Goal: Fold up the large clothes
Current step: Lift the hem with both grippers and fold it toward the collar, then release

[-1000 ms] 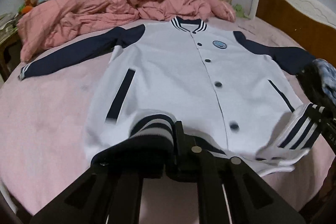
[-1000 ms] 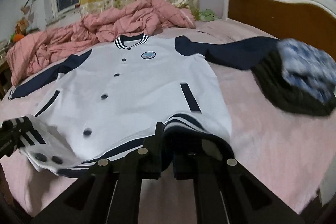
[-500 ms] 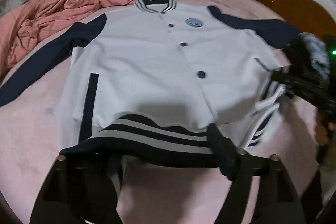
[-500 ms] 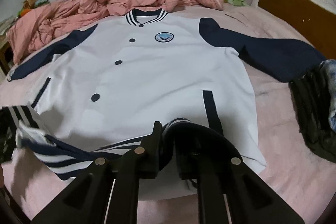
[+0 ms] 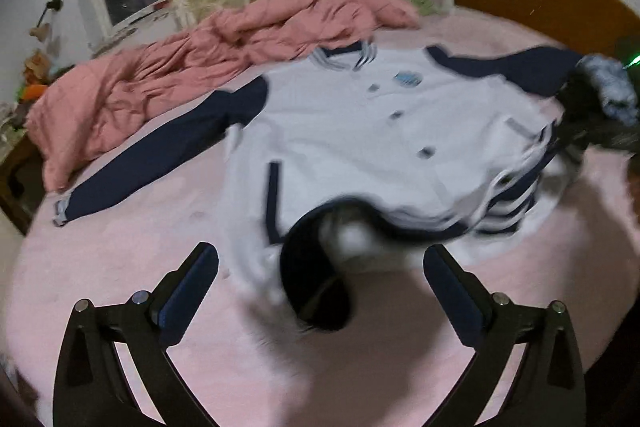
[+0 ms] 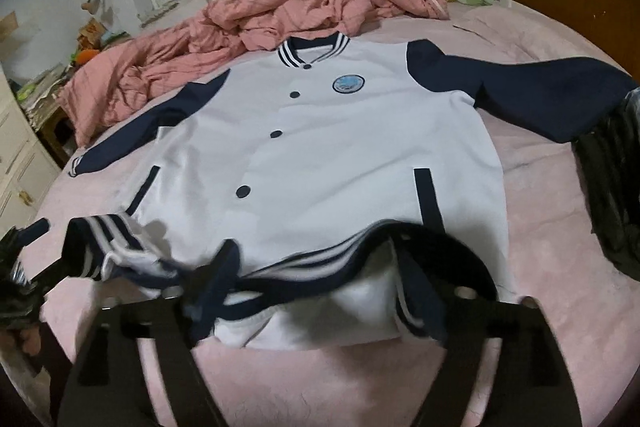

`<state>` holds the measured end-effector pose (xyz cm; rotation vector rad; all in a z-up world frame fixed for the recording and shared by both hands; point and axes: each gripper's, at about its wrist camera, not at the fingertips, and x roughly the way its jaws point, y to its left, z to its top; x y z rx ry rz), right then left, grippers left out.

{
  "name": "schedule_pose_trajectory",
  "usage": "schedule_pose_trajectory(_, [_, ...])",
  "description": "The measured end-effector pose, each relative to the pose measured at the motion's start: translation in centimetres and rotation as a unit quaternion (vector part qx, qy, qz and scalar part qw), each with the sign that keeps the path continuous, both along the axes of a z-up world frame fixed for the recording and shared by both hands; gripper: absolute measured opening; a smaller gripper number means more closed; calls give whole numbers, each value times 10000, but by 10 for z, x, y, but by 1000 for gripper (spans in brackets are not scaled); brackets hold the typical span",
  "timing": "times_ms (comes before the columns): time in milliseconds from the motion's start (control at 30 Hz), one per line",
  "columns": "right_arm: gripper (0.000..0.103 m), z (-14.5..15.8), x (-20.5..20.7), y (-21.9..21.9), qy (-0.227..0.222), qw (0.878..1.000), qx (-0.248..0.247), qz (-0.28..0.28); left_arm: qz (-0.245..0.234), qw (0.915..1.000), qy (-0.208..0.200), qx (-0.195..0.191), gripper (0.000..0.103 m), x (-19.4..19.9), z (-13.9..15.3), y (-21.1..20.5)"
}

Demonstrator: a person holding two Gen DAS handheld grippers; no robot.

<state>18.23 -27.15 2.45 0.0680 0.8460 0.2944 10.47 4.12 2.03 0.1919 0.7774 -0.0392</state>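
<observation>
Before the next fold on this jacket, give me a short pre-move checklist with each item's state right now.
1. Left gripper released: ok. Its jaws have just been opening and stand wide, with the hem lying loose between them.
2. Right gripper released: ok. Its jaws have just been opening; the hem lies between them, unpinched.
3. Jacket front up, buttoned: ok.
4. Hem flat: not ok, bunched and curled at the near edge.
5. Sleeves spread out: ok.
6. Bed clear beside the jacket: not ok, a dark bundle lies against one sleeve.
</observation>
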Motion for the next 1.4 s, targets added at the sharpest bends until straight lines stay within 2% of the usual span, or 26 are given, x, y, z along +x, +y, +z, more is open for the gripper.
schedule_pose_trajectory(133, [86,-1,-22,-5,-31,9993,-320,188,-59,9993,369,35,102,-3,-30,10])
schedule_pose_trajectory(233, [86,-7,-40,-10,-280,9959,-854,105,279,9982,443,274,102,7,-53,13])
schedule_pose_trajectory(300, [86,-11,-44,-11,-440,9906,-1293,-33,451,9976,508,147,101,18,-62,22])
schedule_pose_trajectory(333, [86,-13,-44,-13,-449,9888,-1419,-119,444,9978,491,89,97,24,-63,26])
schedule_pose_trajectory(433, [86,-8,-44,-27,-654,9833,-1604,-563,762,9954,38,577,93,37,-54,33])
schedule_pose_trajectory(500, [86,-5,-38,-40,-725,9804,-1609,-871,824,9949,-243,533,93,43,-43,39])
schedule_pose_trajectory(533, [86,-6,-32,-47,-626,9812,-1560,-944,913,9939,-340,514,92,47,-37,43])
schedule_pose_trajectory(667, [86,-15,-15,-66,-231,9943,-806,-664,1411,9835,-909,675,87,48,-18,56])
schedule_pose_trajectory(733, [86,-22,-11,-64,-139,9971,-639,-393,1233,9875,-945,281,87,44,-13,65])
schedule_pose_trajectory(833, [86,-32,2,-53,-173,9957,-851,-319,709,9954,-511,-384,87,43,-22,73])
schedule_pose_trajectory(933, [86,-42,16,-53,-42,9954,-866,-407,666,9952,32,-718,88,53,-44,74])
schedule_pose_trajectory(967, [86,-46,20,-54,29,9962,-783,-392,723,9938,87,-842,86,55,-51,74])
schedule_pose_trajectory(1000, [84,-50,23,-56,64,9964,-740,-409,774,9920,114,-986,70,58,-58,78])
schedule_pose_trajectory(1033, [75,-50,24,-57,20,9960,-759,-469,764,9902,203,-1148,28,61,-63,81])
schedule_pose_trajectory(1067, [29,-48,22,-58,-156,9948,-831,-562,777,9886,285,-1261,11,62,-65,82])
schedule_pose_trajectory(1100, [9,-41,17,-60,-479,9924,-900,-687,818,9881,201,-1288,9,59,-63,83])
schedule_pose_trajectory(1167, [9,-23,-2,-61,-1222,9836,-946,-927,802,9889,-190,-1237,6,46,-49,82])
schedule_pose_trajectory(1233, [9,-8,-14,-58,-1526,9782,-1039,-947,818,9890,-513,-1122,6,31,-32,79])
schedule_pose_trajectory(1333, [9,-2,-12,-54,-1342,9791,-1154,-1004,951,9870,-610,-1147,6,21,-21,83])
schedule_pose_trajectory(1400, [13,-12,3,-62,-966,9846,-995,-1062,1131,9868,-362,-1098,7,27,-30,88])
